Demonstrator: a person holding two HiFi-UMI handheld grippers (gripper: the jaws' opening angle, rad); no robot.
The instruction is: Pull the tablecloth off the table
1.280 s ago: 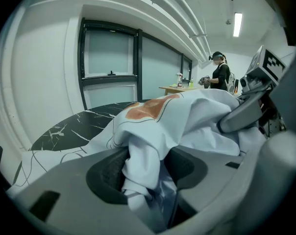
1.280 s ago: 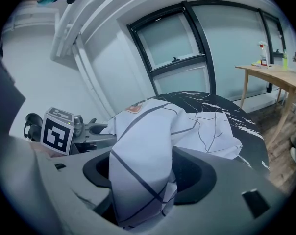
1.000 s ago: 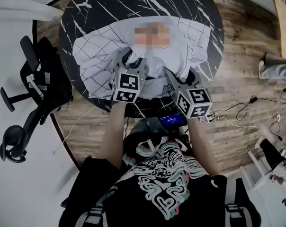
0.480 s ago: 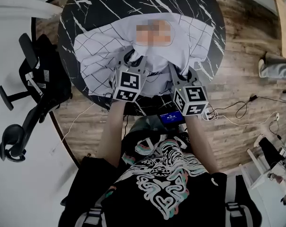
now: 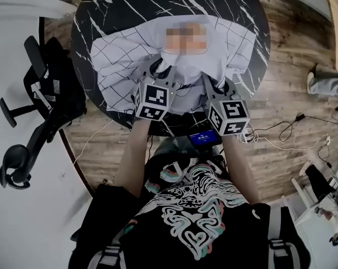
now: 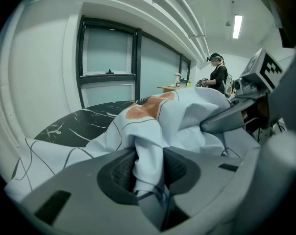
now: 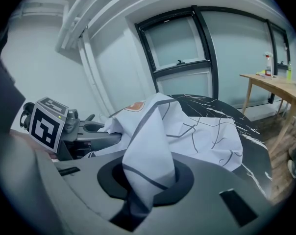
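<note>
The head view shows the tablecloth (image 5: 124, 66) bunched on the near half of the round black marble table (image 5: 130, 4). Only the gripper views show the grips. The left gripper (image 6: 148, 168) and right gripper (image 7: 148, 175), whose jaws have just been closing, each pinch a raised fold above the table's near edge. An orange patch (image 6: 140, 110) sits at the cloth's peak, perhaps a print.

A black office chair (image 5: 40, 94) is seen at the left. Cables (image 5: 286, 136) are strewn across the wooden floor (image 5: 281, 88) at the right, and a small blue screen (image 5: 203, 137) is lit. Bottles (image 7: 268, 65) are carried by a wooden desk (image 7: 278, 89) near dark-framed windows (image 7: 187, 48). A person (image 6: 219, 77) is seen standing below a ceiling light (image 6: 236, 26).
</note>
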